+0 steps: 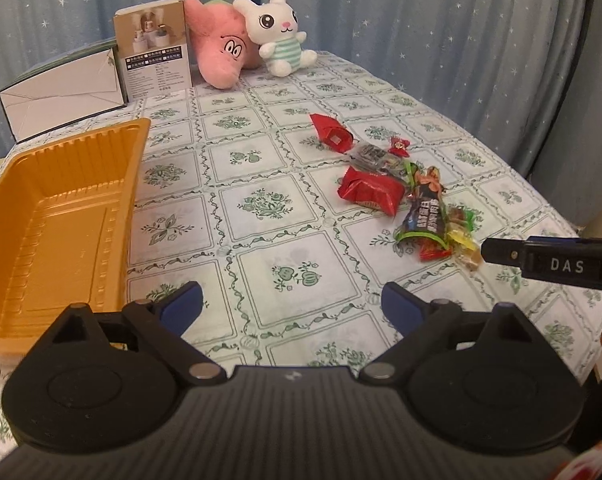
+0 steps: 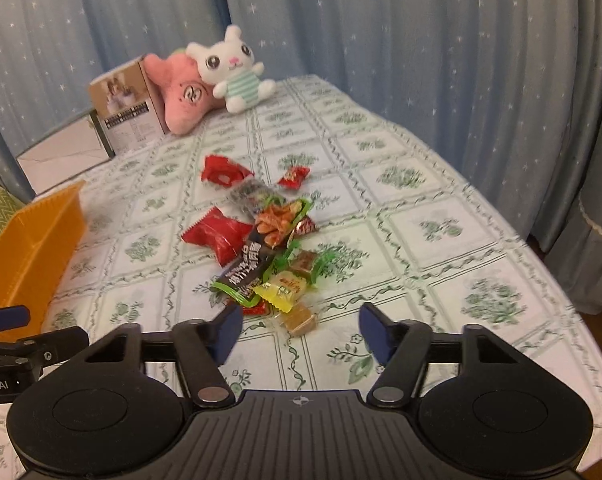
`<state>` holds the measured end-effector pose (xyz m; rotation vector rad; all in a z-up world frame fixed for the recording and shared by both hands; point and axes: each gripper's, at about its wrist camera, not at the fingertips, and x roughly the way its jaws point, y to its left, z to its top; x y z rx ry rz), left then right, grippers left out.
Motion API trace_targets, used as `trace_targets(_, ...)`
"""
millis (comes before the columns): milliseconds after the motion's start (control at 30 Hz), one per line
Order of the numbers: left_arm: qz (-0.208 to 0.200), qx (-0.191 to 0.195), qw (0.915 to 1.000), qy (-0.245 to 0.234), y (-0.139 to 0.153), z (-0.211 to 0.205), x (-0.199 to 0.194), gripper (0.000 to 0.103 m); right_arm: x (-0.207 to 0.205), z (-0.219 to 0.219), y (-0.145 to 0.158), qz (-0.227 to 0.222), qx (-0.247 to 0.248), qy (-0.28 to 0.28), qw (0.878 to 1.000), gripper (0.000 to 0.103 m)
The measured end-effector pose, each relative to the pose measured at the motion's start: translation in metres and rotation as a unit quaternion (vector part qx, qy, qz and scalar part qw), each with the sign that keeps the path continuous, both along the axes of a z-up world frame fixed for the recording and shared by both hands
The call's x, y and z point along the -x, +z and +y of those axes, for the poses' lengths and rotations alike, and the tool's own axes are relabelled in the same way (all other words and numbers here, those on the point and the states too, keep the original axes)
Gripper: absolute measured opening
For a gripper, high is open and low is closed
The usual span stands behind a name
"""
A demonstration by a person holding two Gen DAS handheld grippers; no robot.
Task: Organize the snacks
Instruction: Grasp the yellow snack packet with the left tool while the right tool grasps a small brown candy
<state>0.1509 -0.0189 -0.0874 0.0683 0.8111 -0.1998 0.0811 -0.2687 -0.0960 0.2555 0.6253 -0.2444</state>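
The left gripper [image 1: 291, 300] hangs low over the near edge of the table [image 1: 301, 120], its blue pads spread wide with nothing between them. The right gripper [image 2: 301, 330] is likewise spread and holds nothing; just beyond its fingertips lies a brown wrapped candy [image 2: 299, 320], touching a yellow candy [image 2: 285, 290]. Behind these the snack pile [image 2: 261, 236] runs toward the far edge: a black-and-green packet [image 2: 257, 256] overlaps a red packet [image 2: 217, 236], with a second red packet [image 2: 221, 174] and a small red candy [image 2: 293, 178] farther on. A clear wrapper in the middle is blurred and hard to read. The orange tray [image 1: 57, 224] sits at the left edge, cut off by the frame. At the far left corner stand a product box [image 1: 153, 52], a pink plush [image 1: 221, 48] and a white rabbit plush [image 1: 279, 32].
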Motion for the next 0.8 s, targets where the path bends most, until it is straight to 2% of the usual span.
trace_targets(133, -0.002, 0.002, 1.0000, -0.006, -0.012, -0.001, -0.013, 0.095, -0.015, -0.002, -0.015, 0.020, -0.019, -0.001, 1.000, 0.056)
trace_targets(200, -0.003, 0.003, 1.0000, -0.009, -0.017, 0.000, -0.017, 0.095, -0.020, -0.003, -0.020, 0.024, -0.028, -0.007, 0.999, 0.047)
trace_targets(300, -0.005, 0.009, 0.9999, -0.010, -0.021, 0.002, -0.020, 0.095, -0.027, -0.004, -0.021, 0.023, -0.021, -0.020, 0.999, 0.042)
trace_targets(367, -0.004, 0.014, 0.9998, -0.010, -0.022, 0.004, -0.021, 0.095, -0.031, -0.003, -0.022, 0.023, -0.013, -0.024, 0.999, 0.041)
trace_targets(533, -0.004, 0.020, 0.9997, -0.013, -0.027, 0.006, -0.022, 0.095, -0.039, 0.013, -0.025, 0.036, 0.053, -0.015, 0.998, 0.041)
trace_targets(800, -0.001, 0.033, 0.9992, -0.021, -0.031, 0.006, -0.019, 0.095, -0.044, 0.015, -0.026, 0.038, 0.071, -0.023, 0.997, 0.042)
